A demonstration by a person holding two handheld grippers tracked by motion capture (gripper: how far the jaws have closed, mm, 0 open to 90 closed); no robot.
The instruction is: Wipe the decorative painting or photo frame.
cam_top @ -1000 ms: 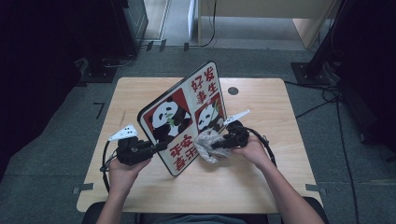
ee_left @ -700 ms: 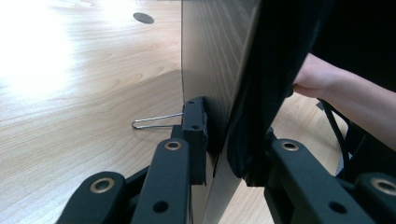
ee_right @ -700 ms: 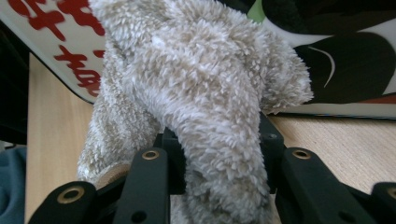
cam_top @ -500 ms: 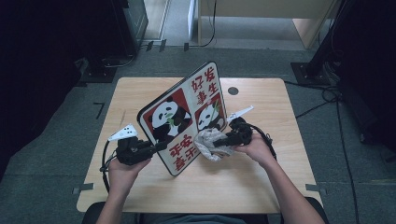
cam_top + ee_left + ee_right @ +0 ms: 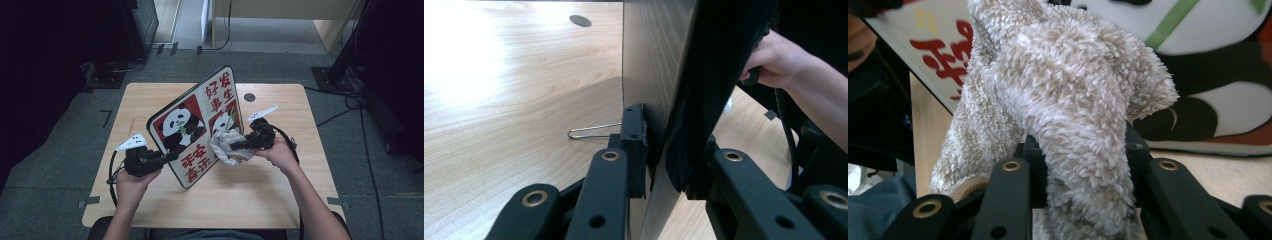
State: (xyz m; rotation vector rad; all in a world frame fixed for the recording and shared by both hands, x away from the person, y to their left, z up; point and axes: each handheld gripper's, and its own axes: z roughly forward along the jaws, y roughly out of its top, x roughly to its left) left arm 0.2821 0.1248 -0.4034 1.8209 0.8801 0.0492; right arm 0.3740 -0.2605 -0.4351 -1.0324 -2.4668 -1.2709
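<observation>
Above the middle of the wooden counter [image 5: 280, 195] a panda picture board [image 5: 197, 127] with red lettering stands tilted on its lower edge, the left gripper [image 5: 167, 156] clamped on its side. The right gripper [image 5: 235, 147] pinches a fluffy beige cloth [image 5: 226, 145] against the board's face.

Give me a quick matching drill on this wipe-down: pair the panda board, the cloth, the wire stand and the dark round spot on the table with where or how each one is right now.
1. panda board
2. cloth
3. wire stand
4. round spot

A. flat on the table behind the board
B. bunched in the right gripper
C. on the tabletop near its far edge
D. held tilted by the left gripper at its edge

Pairs: 1-D, 2-B, 3-A, 4-C
</observation>
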